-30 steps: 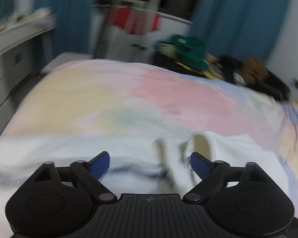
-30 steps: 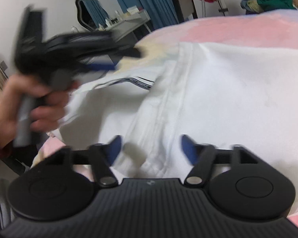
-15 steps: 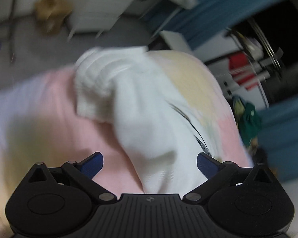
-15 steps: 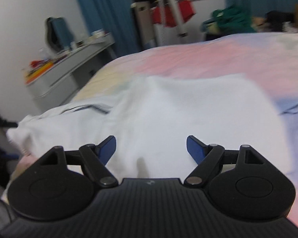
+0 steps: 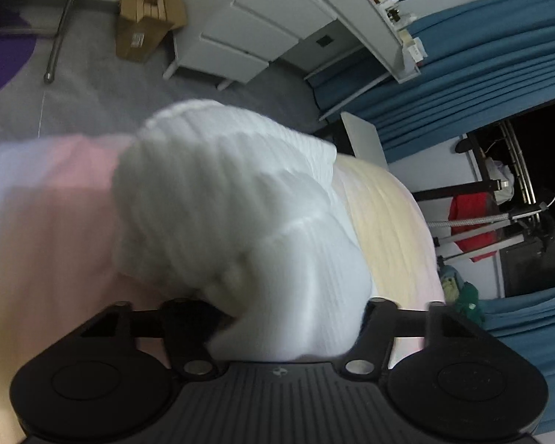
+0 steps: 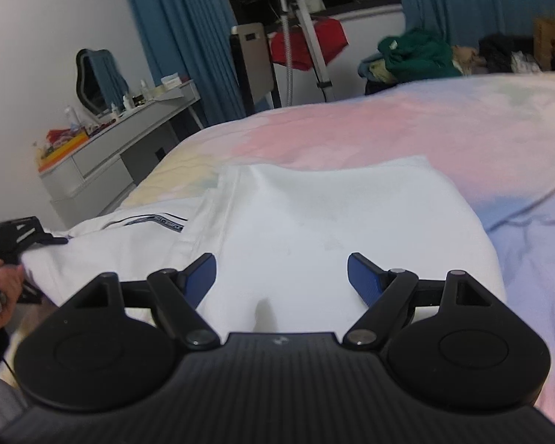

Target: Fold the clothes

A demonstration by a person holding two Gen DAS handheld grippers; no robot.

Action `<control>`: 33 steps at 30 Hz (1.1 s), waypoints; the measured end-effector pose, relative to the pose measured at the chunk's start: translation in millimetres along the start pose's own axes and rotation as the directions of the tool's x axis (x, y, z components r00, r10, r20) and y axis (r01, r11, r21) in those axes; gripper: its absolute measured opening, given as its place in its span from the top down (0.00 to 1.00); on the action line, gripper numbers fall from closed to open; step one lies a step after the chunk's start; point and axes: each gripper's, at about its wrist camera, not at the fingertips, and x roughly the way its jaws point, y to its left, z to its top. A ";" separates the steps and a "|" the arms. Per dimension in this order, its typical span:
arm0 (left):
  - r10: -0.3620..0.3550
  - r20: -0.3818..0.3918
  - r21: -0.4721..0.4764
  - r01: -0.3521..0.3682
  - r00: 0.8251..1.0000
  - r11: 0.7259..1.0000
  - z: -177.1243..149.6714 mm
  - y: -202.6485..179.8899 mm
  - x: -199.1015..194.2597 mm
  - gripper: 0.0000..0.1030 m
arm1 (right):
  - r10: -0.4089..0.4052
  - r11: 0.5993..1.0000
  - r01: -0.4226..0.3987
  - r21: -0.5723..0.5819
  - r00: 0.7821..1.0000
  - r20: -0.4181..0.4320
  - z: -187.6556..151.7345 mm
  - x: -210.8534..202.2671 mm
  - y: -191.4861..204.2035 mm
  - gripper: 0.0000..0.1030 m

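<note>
A white garment [image 6: 314, 229] with a dark stripe lies on the pastel bedspread [image 6: 370, 133]. My right gripper [image 6: 282, 275] is open and empty, low over its near part. In the left wrist view the garment's ribbed white end [image 5: 240, 222] bulges between the fingers of my left gripper [image 5: 292, 318] and hides the fingertips; the linkage arms stand wide apart. In the right wrist view the left gripper [image 6: 14, 236] shows at the far left, at the garment's end, in a hand.
A grey dresser [image 6: 122, 148] with small items stands left of the bed. A stand with a red cloth [image 6: 307, 44] and a pile of clothes [image 6: 418, 55] lie beyond the bed. A cardboard box [image 5: 144, 18] sits on the floor.
My left gripper has moved into the garment's ribbed end, which now fills the space between its fingers. My right gripper has stayed open over the garment and shifted slightly.
</note>
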 end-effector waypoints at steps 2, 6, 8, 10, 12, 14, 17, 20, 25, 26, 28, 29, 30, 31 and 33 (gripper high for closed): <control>0.022 0.042 0.111 -0.026 0.999 0.993 -5.8 -16.3 -2.7 0.61 | -0.020 0.999 0.021 -0.037 1.000 0.014 -1.7 5.4 5.4 0.23; 0.047 0.141 0.285 -0.086 0.989 0.955 -28.3 -52.9 -6.5 0.72 | -0.054 0.995 0.050 -0.083 0.997 -0.056 -13.7 33.9 8.8 0.23; 0.052 0.197 0.373 -0.124 0.979 0.919 -40.8 -69.5 -10.9 0.75 | -0.087 0.992 0.077 -0.097 0.990 -0.109 -23.8 53.6 8.9 0.22; 0.040 0.250 0.457 -0.154 0.967 0.876 -52.9 -94.2 -3.1 0.76 | -0.119 0.982 0.102 -0.159 0.987 -0.105 -30.6 62.9 15.9 0.20; 0.016 0.312 0.541 -0.191 0.950 0.819 -68.1 -110.7 -12.1 0.77 | -0.134 0.974 0.114 -0.194 0.986 -0.095 -31.8 65.1 23.3 0.19; -0.012 0.359 0.589 -0.216 0.933 0.779 -84.8 -129.6 -22.2 0.78 | -0.128 0.980 0.110 -0.168 0.987 -0.100 -28.9 63.8 22.2 0.19; -0.077 0.414 0.635 -0.227 0.907 0.738 -109.7 -164.1 -42.1 0.80 | -0.104 0.991 0.093 -0.101 0.989 -0.106 -21.5 55.7 14.4 0.22; -0.150 0.435 0.668 -0.207 0.888 0.714 -138.1 -211.3 -58.1 0.81 | -0.085 0.996 0.087 0.016 0.992 -0.098 -9.0 37.5 0.6 0.21; -0.263 0.437 0.727 -0.166 0.861 0.666 -208.2 -289.7 -86.7 0.81 | -0.074 0.991 0.075 0.109 0.997 -0.017 7.7 -3.0 -18.7 0.21; -0.283 0.432 0.742 -0.159 0.856 0.652 -224.9 -302.4 -91.8 0.82 | -0.086 0.989 0.085 0.118 0.996 -0.002 9.6 -9.9 -22.0 0.21; -0.321 0.418 0.771 -0.145 0.850 0.620 -258.1 -329.5 -95.1 0.82 | -0.108 0.984 0.103 0.143 0.994 0.025 13.8 -22.7 -31.1 0.21; -0.338 0.410 0.785 -0.138 0.847 0.604 -275.3 -342.0 -94.7 0.82 | -0.119 0.981 0.111 0.159 0.992 0.038 15.7 -28.6 -37.2 0.21; -0.355 0.398 0.801 -0.133 0.846 0.584 -295.1 -354.9 -93.0 0.82 | -0.130 0.977 0.119 0.177 0.990 0.050 17.6 -34.3 -43.4 0.21; -0.368 0.387 0.817 -0.130 0.845 0.562 -314.8 -364.8 -90.7 0.82 | -0.141 0.972 0.126 0.198 0.988 0.063 19.8 -39.5 -50.8 0.21; -0.392 0.364 0.848 -0.126 0.845 0.515 -354.9 -381.7 -84.4 0.82 | -0.168 0.957 0.142 0.253 0.982 0.086 24.0 -49.6 -68.8 0.21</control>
